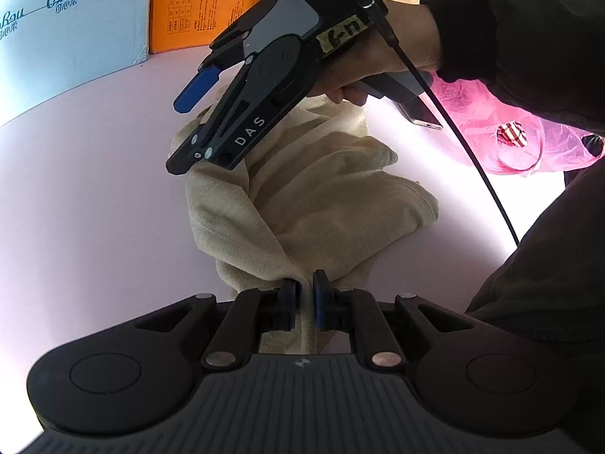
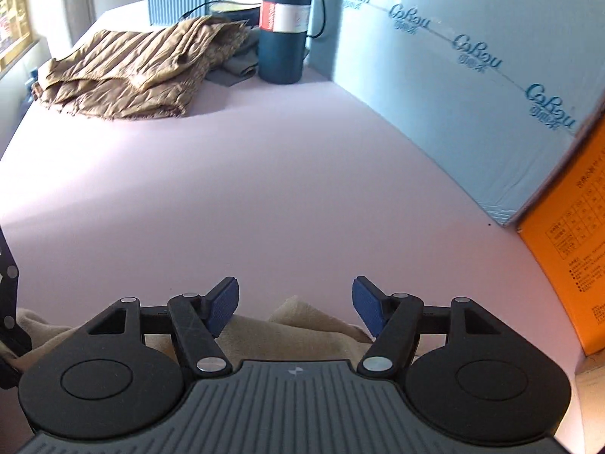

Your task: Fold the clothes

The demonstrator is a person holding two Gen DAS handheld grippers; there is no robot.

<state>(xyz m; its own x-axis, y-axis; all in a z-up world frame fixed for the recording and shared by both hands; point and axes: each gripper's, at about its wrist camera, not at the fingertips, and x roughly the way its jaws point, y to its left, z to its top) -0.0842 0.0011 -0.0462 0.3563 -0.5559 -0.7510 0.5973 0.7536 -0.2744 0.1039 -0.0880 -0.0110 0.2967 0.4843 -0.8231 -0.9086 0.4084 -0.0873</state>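
cream garment (image 1: 302, 204): one, bunched in a heap mid-desk, unfolded; in the right wrist view only a strip of it shows at 6 o'clock, under the jaws.
left gripper (image 1: 305, 295): jaws nearly together, pinching a fold of the cream garment at the heap's 6 o'clock edge.
right gripper (image 2: 295, 304): jaws wide, nothing between the pads; hangs over the heap's 12 o'clock end, tilted down. One pad (image 1: 196, 89) shows blue in the left wrist view.
hand (image 1: 382, 60): one in view, dark sleeve, gripping the right tool.
desk (image 2: 264, 189): pale pink, mostly bare around the heap.
brown garment (image 2: 128, 72): one, loosely piled at 11 o'clock, well apart.
flask (image 2: 283, 22): one, dark blue, upright at 12 o'clock beside the brown garment.
blue carton (image 2: 453, 87): one, along the 2 o'clock edge.
orange box (image 2: 567, 234): one, at 3 o'clock, touching the carton.
pink bag (image 1: 503, 128): one; phone (image 1: 419, 115): one, near it.
risk: the left holds a thin fold, so a lift may slip it free or drag the whole heap.
risk: the right may close on several bunched layers, not one edge, giving a crooked fold.
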